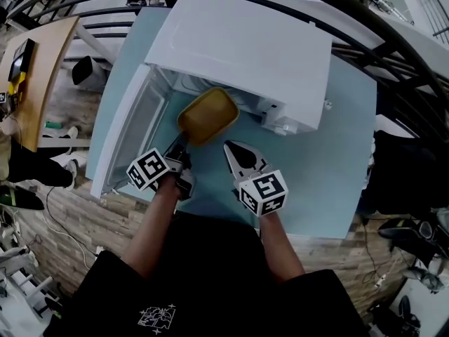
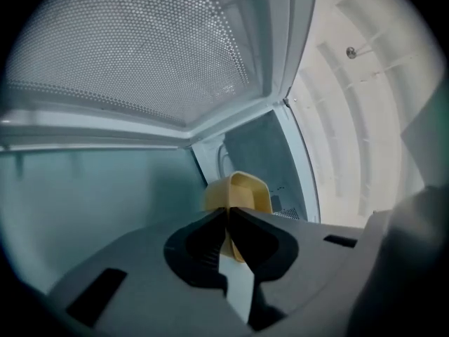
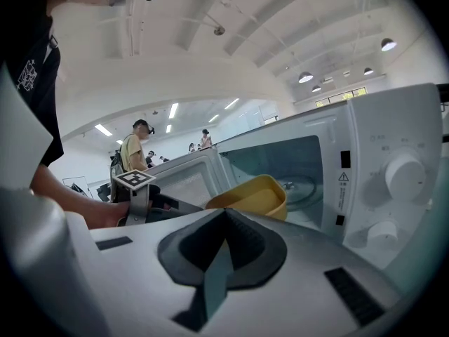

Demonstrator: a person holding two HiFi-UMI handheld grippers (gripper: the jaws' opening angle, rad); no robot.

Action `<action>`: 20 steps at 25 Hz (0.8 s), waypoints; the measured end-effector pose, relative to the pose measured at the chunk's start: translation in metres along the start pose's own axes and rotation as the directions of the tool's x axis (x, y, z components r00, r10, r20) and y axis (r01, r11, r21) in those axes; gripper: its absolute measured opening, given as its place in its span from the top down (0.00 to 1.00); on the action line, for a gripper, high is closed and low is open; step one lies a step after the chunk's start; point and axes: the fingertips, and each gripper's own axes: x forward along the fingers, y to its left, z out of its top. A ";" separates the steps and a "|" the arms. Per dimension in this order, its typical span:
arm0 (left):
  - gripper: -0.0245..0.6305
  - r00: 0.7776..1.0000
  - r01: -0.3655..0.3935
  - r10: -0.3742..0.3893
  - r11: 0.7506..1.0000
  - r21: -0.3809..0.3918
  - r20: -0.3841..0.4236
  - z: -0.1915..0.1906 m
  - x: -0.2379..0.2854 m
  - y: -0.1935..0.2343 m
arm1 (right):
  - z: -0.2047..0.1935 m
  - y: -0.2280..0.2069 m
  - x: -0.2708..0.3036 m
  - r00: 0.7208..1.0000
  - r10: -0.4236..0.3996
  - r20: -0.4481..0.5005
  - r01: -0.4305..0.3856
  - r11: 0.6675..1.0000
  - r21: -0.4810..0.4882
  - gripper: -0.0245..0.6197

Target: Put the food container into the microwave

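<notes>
Microwave [image 1: 245, 48]: one counted. Door [image 1: 133, 128] on it: one. Knobs on control panel: two, upper knob [image 3: 403, 177] and lower knob [image 3: 383, 234]. Yellow food container [image 1: 208, 115]: one. Grippers: two, left gripper [image 1: 179, 144] and right gripper [image 1: 228, 146]. Marker cubes: two, left cube [image 1: 147, 168] and right cube [image 1: 263, 192]. Light-blue table [image 1: 330, 160]: one. Wooden desk [image 1: 45, 69]: one, seen at far left.

Right gripper [image 3: 226, 210] jaws pressed together, nothing between. Beyond tips, yellow food container [image 3: 254, 196] at mouth of open microwave [image 3: 365, 139], door [image 3: 188, 175] swung left. Left gripper [image 3: 158, 202] beside container's left edge. Two knobs [image 3: 403, 174] on right panel.
</notes>
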 end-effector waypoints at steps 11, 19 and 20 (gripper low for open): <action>0.91 1.000 0.012 -0.012 1.000 0.009 -0.028 0.013 0.028 -0.012 | 0.010 -0.012 0.014 0.999 -0.041 0.009 0.041 0.999 0.026 0.95; 0.91 0.999 0.026 -0.025 0.999 0.023 -0.042 0.017 0.049 -0.019 | 0.014 -0.021 0.021 0.997 -0.070 0.012 0.069 0.997 0.040 0.95; 0.91 0.999 0.027 -0.026 0.999 0.023 -0.042 0.017 0.051 -0.020 | 0.014 -0.022 0.022 0.997 -0.072 0.011 0.072 0.997 0.042 0.95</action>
